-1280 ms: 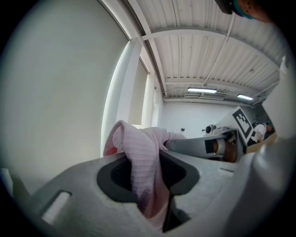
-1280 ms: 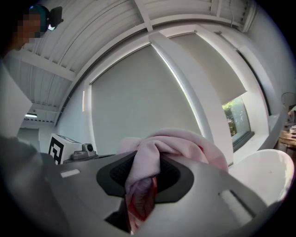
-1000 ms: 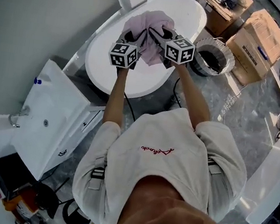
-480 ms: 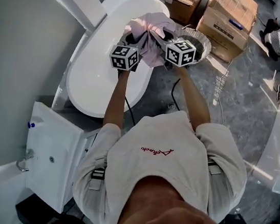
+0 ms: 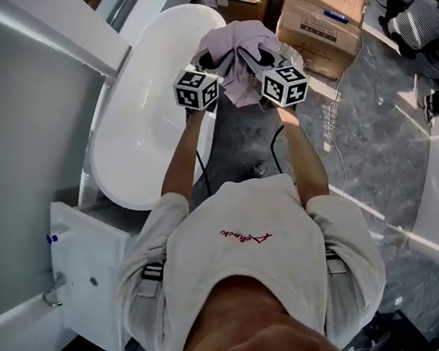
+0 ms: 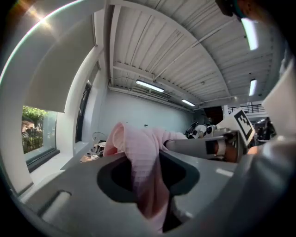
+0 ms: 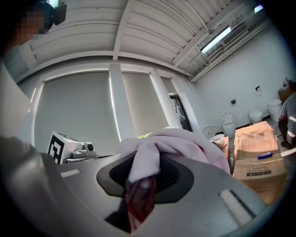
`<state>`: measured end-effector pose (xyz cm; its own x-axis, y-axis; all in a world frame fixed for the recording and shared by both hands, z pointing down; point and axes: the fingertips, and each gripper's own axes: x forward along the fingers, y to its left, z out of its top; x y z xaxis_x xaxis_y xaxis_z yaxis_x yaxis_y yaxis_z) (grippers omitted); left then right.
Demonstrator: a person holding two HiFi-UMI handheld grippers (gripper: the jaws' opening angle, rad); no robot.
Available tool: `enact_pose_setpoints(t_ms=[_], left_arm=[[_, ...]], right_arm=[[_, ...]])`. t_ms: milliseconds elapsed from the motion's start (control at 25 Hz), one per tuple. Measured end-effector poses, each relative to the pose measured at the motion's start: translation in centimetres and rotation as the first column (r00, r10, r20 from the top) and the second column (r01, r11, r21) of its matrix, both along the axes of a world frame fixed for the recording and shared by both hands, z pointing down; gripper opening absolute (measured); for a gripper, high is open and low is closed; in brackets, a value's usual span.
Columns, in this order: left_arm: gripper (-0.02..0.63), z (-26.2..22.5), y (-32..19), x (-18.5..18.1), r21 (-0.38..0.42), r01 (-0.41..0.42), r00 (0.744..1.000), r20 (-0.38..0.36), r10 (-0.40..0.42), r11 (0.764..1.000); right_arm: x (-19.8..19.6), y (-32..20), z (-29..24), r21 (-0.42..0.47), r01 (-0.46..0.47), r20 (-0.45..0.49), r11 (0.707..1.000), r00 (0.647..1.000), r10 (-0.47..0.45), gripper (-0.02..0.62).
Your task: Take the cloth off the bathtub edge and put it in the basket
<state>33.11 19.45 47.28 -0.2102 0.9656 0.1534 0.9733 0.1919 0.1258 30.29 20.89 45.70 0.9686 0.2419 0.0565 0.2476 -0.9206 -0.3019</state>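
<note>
**Cloth's off the tub, basket drop is next**

Bathroom setup with a grey marbled floor (image 5: 369, 151) and a long white oval bathtub (image 5: 150, 120) on the left. The pale pink cloth (image 5: 242, 44) is clear of the tub edge, held up in the air and bunched between both tools. The left gripper (image 6: 150, 185) is clamped on one fold and the right gripper (image 7: 141, 194) is pinched onto another, jaws nearly together with fabric squeezed in them.

I'd call this the carry step. The round basket is almost completely hidden under the cloth. I think a sliver of its pale rim (image 5: 295, 57) peeks out just beside the right gripper.

Next move, I reckon: get the bundle over the basket mouth, lower it, then let both jaws go.

Brown cardboard boxes (image 5: 322, 19) sit right behind, and a black cable (image 5: 276, 150) trails across the floor. The hanging cloth could catch the rim or flop outside.
</note>
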Motion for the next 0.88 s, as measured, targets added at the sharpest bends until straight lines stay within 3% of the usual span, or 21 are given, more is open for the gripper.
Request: enact_pose_setpoints(t_ms=[440,880], left_arm=[[0.129,-0.3,8.9,-6.0,-0.011,-0.107,0.994,0.005,0.107,0.994],[0.129,1.5,11.8,-10.4,0.018,-0.216,0.976,0.047,0.214,0.976]], right_arm=[[-6.1,8.4,-0.4,-0.005,-0.113,-0.008,0.994,0.994,0.113,0.100],[-10.5,10.9,1.3,0.022,-0.214,0.019,0.977,0.977,0.213,0.100]])
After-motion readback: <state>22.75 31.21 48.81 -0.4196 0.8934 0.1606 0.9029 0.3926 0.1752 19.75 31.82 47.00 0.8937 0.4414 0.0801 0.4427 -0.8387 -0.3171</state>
